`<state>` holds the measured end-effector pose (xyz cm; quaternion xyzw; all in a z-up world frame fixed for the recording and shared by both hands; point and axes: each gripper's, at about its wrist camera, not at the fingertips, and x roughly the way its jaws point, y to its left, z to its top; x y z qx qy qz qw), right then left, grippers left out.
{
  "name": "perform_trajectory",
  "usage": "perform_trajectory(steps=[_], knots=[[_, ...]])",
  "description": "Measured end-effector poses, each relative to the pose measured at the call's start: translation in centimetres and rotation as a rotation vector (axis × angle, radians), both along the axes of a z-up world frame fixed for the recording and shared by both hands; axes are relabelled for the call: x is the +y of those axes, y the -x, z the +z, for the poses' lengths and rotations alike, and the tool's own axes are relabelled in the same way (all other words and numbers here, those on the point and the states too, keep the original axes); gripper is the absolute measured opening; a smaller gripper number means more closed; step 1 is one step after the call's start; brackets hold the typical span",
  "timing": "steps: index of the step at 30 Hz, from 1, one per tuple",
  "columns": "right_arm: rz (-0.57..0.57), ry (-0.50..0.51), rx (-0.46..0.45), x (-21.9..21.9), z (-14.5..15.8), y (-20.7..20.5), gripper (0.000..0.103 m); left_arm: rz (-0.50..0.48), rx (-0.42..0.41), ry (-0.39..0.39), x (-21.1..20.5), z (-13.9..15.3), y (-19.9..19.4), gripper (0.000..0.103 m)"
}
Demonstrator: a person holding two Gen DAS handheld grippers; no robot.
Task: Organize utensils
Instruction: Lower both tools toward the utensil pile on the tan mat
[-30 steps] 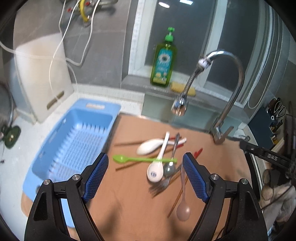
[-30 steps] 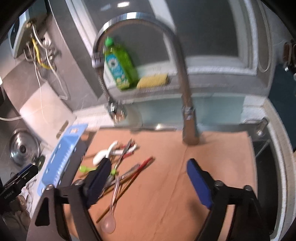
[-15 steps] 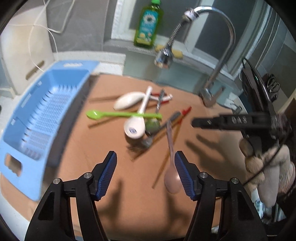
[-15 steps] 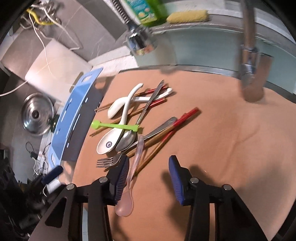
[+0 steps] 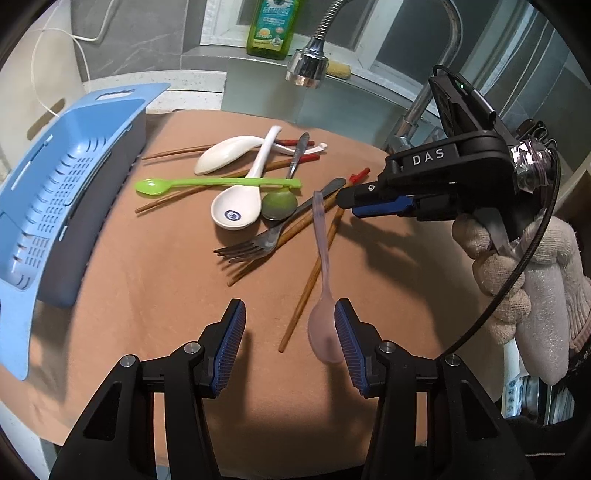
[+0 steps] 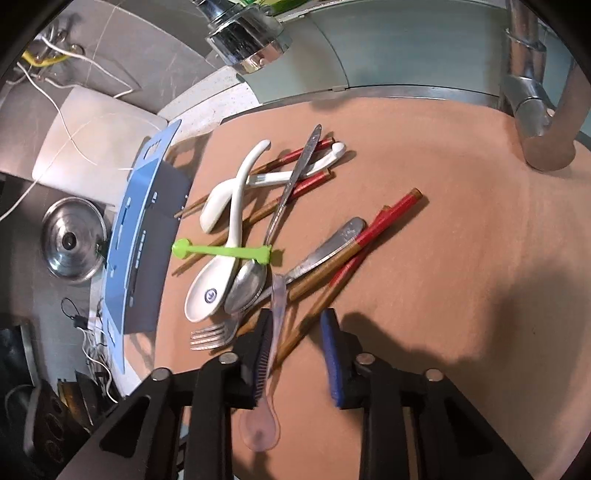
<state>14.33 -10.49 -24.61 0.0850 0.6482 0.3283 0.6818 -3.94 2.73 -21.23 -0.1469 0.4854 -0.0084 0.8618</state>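
Note:
A heap of utensils lies on a brown mat (image 5: 155,295): two white ceramic spoons (image 5: 236,210), a green plastic spoon (image 5: 207,183), a metal spoon (image 5: 280,203), a fork (image 5: 255,243), red-tipped chopsticks (image 6: 369,236) and a pale pink plastic spoon (image 5: 323,295). My left gripper (image 5: 290,350) is open, low over the mat, with the pink spoon's bowl beside its right pad. My right gripper (image 6: 295,354) is open over the pink spoon's handle (image 6: 277,306) and the chopsticks; it also shows in the left wrist view (image 5: 373,201).
A blue drain basket (image 5: 55,192) stands at the mat's left edge. A tap (image 5: 306,66) hangs over the far side, with a green soap bottle (image 5: 273,26) behind it. A steel pot lid (image 6: 72,243) lies left of the basket.
Both grippers have moved down and in toward the utensil heap. Both have narrowed their openings. The left gripper now reaches the pink spoon's bowl, the right one its handle.

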Motion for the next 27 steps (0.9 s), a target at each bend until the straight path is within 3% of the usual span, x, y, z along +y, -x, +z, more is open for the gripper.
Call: perform_trajectory(steps=[5, 10, 19, 27], knots=[[0.008, -0.034, 0.005, 1.3, 0.5, 0.4, 0.020, 0.018, -0.001, -0.010, 0.8, -0.1, -0.5, 0.043], [0.097, -0.045, 0.005, 4.1, 0.9, 2.0, 0.020, 0.045, -0.017, -0.018, 1.8, 0.4, -0.4, 0.043], [0.142, 0.134, 0.028, 5.9, -1.1, 2.8, 0.020, 0.096, -0.034, -0.030, 4.1, 1.2, 0.3, 0.042], [0.100, 0.160, 0.038, 3.3, -1.3, 2.4, 0.017, 0.056, -0.040, -0.023, 4.0, 1.5, -0.6, 0.042]])
